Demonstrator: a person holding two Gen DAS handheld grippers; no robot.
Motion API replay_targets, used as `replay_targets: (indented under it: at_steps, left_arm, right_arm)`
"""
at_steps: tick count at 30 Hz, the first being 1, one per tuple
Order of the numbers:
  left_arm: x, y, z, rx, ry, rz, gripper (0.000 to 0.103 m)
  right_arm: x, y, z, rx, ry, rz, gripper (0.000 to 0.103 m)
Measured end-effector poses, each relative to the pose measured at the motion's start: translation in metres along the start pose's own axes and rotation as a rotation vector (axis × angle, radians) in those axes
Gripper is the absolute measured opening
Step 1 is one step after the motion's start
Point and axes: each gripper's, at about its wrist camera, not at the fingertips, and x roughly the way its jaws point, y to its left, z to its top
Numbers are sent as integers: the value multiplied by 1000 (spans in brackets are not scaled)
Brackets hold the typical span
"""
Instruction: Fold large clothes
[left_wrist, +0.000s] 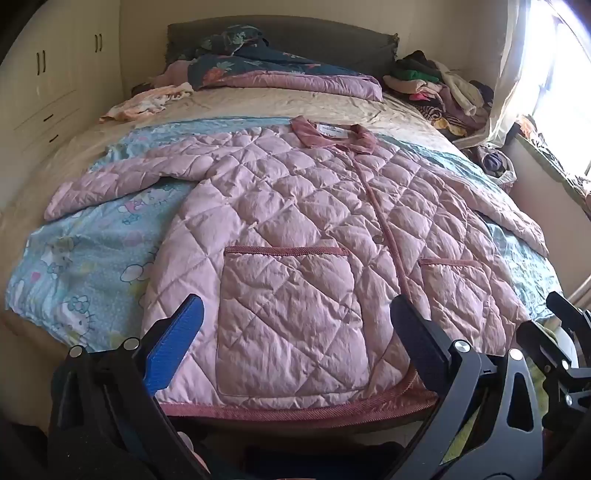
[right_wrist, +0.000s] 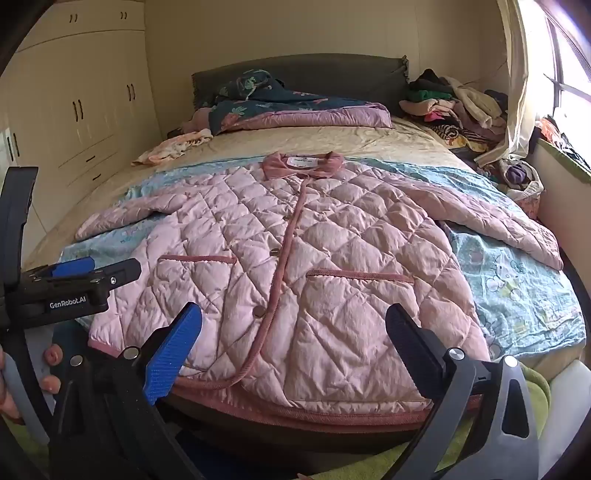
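Left wrist view: the jacket lies flat and face-up on the bed, buttoned, collar at the far end and hem right at the near edge. So its long axis runs straight away from the tool. The left gripper hangs just above the hem with its jaws spread wide and nothing in them, lined up over the left pocket. The left sleeve stretches off to that side, so I'd guess this hand takes that half.

Right wrist view: same jacket, hem closest. The right gripper is also wide apart and empty, sitting over the button placket and right pocket. The right sleeve angles out on its side, clearly nearer this hand. The left gripper shows at the edge, also not gripping anything.
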Motion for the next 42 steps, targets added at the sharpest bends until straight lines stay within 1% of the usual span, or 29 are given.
replay_targets:
  at_steps: [5,6,25,42]
  left_arm:
    - [0,0,0,3,-4,5,95]
    - [0,0,0,2,-1,2,95]
    - [0,0,0,3,2,1,95]
    - [0,0,0,5,3,1,95]
  right_arm:
    - [-4,-3,0,8,-3,-1,99]
    - [0,-2,1,9,14,-1,99]
    - [-10,-2,5,12,-13,-15,99]
    - [-9,-2,5,12,-16,-18,99]
